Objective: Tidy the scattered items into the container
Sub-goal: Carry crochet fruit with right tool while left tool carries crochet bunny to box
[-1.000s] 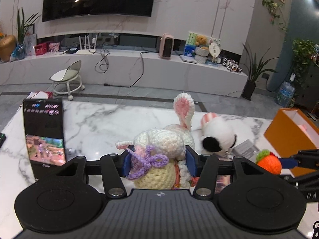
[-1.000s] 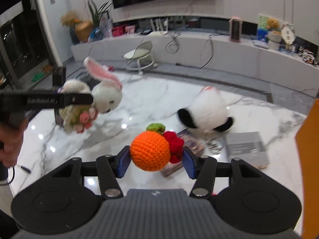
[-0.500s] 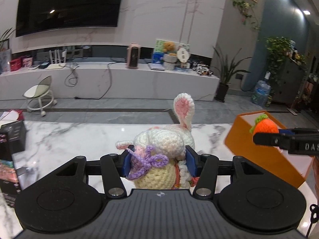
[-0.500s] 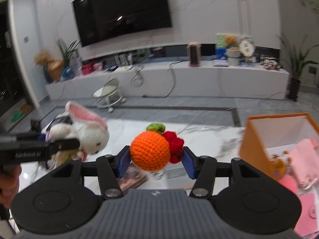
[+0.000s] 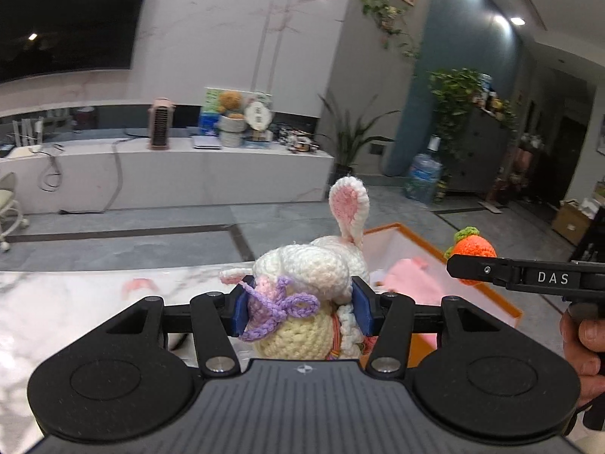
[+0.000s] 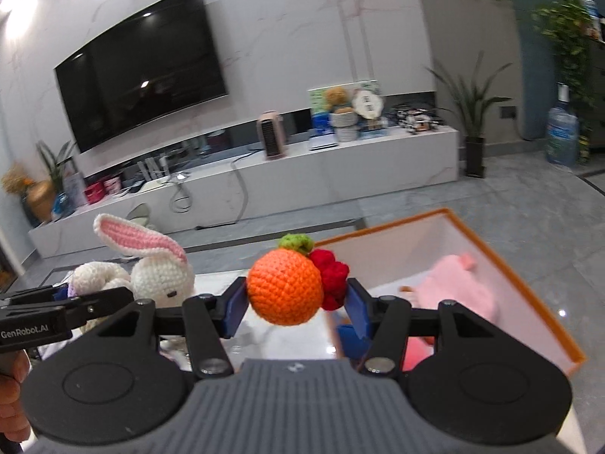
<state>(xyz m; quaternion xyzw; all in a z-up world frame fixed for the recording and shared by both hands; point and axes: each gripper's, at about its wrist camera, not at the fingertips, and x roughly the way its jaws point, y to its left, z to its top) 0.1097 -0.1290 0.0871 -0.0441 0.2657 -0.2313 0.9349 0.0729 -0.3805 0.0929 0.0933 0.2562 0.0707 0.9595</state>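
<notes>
Crochet toys fill both grippers. The left gripper [image 5: 300, 312] is clenched on a white crochet rabbit [image 5: 306, 280], its blue pads pressing the toy's sides, a purple yarn bow [image 5: 278, 308] at the front and one pink-lined ear [image 5: 348, 208] standing upright. The rabbit hangs above the near edge of the marble worktop [image 5: 75, 299]. The right gripper [image 6: 291, 304] grasps an orange crochet ball [image 6: 285, 287] with a green leafy top and a red knitted cluster [image 6: 332, 276] pressed against its right side.

Ahead of both grippers stands the orange container [image 6: 529, 291], open at the top with white inner walls; a pink soft item [image 6: 457, 287] already lies inside. In the left wrist view the container [image 5: 416, 238] sits just beyond and to the right of the rabbit, and the right gripper's finger [image 5: 487, 270] reaches in from the right edge, holding the orange ball [image 5: 474, 251] above the container's right side. In the right wrist view the rabbit [image 6: 159, 274] shows at the left, held level with the ball and left of the container.
</notes>
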